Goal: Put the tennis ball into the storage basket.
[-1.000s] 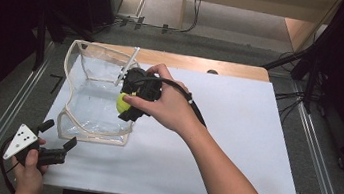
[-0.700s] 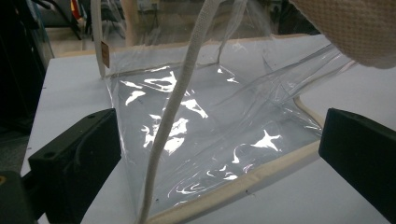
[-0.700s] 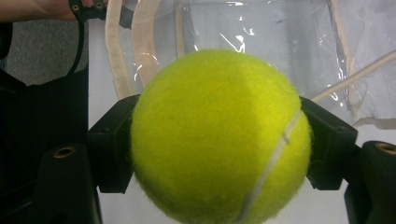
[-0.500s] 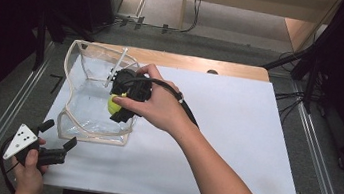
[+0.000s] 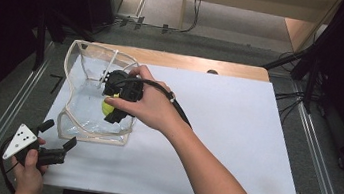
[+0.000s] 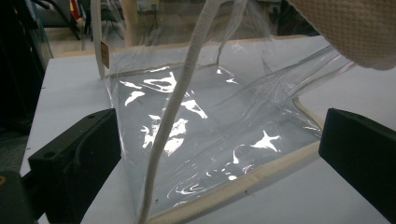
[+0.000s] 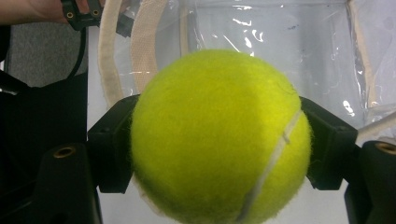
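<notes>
With your right gripper (image 5: 110, 110) pinching the tennis ball (image 7: 219, 137) over the clear bag (image 5: 76, 92) (left gripper (image 5: 56, 139) spread, just beside it), the floppy rim may catch the ball

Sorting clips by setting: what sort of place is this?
Probably a lab or recording workspace, not a home: a table under a plain white sheet, dark curtains around it, cables on the floor, and metal rails beside the table.
</notes>
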A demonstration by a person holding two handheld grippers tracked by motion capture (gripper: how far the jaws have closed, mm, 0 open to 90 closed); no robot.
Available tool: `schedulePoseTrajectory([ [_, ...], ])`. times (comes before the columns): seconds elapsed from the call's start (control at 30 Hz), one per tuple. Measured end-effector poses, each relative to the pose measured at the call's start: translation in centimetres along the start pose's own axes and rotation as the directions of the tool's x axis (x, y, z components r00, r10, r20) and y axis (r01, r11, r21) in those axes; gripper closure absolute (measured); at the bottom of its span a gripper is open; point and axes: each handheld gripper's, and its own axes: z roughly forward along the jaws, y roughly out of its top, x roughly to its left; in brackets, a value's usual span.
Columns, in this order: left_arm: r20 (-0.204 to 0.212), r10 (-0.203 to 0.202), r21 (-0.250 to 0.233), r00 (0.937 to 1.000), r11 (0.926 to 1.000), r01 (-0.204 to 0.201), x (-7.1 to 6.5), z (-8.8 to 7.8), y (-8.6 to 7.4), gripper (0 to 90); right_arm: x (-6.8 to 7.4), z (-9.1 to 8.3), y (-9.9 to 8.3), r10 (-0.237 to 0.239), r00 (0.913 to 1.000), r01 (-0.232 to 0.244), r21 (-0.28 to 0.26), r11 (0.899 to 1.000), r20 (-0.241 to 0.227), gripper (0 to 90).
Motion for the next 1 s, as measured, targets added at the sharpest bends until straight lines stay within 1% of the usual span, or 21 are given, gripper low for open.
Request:
schedulePoseTrajectory([
  [0.13,-0.001,0.0,-0.001,1.0,1.0,0.0,0.0,0.0,0.0,0.0,-0.1,0.5,0.3,0.009,1.0,-0.009,0.012,1.0,0.003,23.0],
  [0.23,-0.001,0.0,-0.001,1.0,1.0,0.0,0.0,0.0,0.0,0.0,-0.2,0.8,0.5,0.007,1.0,-0.007,0.009,1.0,0.006,23.0],
  [0.27,-0.001,0.0,-0.001,1.0,1.0,0.0,0.0,0.0,0.0,0.0,-0.3,0.9,0.6,0.019,0.9998,-0.02,0.011,1.0,0.003,23.0],
  [0.3,-0.001,0.0,-0.001,1.0,1.0,0.0,0.0,0.0,0.0,0.0,-0.4,1.0,0.6,0.016,0.9999,-0.016,0.009,1.0,0.003,23.0],
  [0.4,0.0,0.0,-0.001,1.0,1.0,0.0,0.0,0.0,0.0,0.0,-0.5,1.3,0.8,0.014,0.9998,-0.014,0.008,1.0,0.012,22.9],
  [0.43,0.001,0.001,-0.001,1.0,1.0,-0.001,0.0,0.0,0.0,0.0,-0.5,1.3,0.8,0.027,0.9995,-0.027,0.016,1.0,0.016,22.9],
  [0.5,0.002,0.0,-0.001,1.0,1.0,0.0,0.0,0.0,0.0,0.0,-0.6,1.5,0.9,0.021,0.9996,-0.021,0.012,1.0,0.018,22.8],
  [0.53,0.002,-0.001,-0.001,1.0,1.0,0.001,0.0,0.0,0.0,0.0,-0.6,1.6,1.0,0.029,0.9993,-0.029,0.016,0.999,0.023,22.7],
  [0.57,0.003,0.0,0.0,1.0,1.0,0.0,0.0,0.0,0.0,0.0,-0.7,1.7,1.0,0.025,0.9994,-0.025,0.012,1.0,0.026,22.7],
  [0.6,0.002,0.0,-0.001,1.0,1.0,0.0,0.0,0.0,0.0,0.0,-0.7,1.8,1.1,0.035,0.9988,-0.036,0.018,0.999,0.033,22.7],
  [0.67,0.003,0.0,-0.001,1.0,1.0,0.0,0.0,0.0,0.0,0.0,-0.9,2.0,1.1,0.035,0.9985,-0.036,0.016,0.999,0.041,22.6],
  [0.83,0.003,-0.001,-0.001,1.0,1.0,0.001,0.0,0.0,0.0,0.0,-1.1,2.3,1.3,0.052,0.9975,-0.053,0.013,0.999,0.047,22.3],
  [0.87,0.004,0.0,-0.001,1.0,1.0,0.0,0.1,0.0,0.0,0.0,-1.2,2.4,1.4,0.05,0.9978,-0.05,0.002,0.999,0.045,19.4],
  [0.93,0.003,0.0,0.0,1.0,1.0,0.0,0.1,-0.1,0.0,0.0,-1.2,2.3,1.5,0.05,0.9979,-0.049,-0.024,0.999,0.04,16.5],
  [1.0,0.004,0.0,0.001,1.0,1.0,0.0,0.1,-0.1,0.0,0.0,-1.0,1.9,1.6,0.054,0.9971,-0.052,-0.041,0.998,0.054,14.2],
])
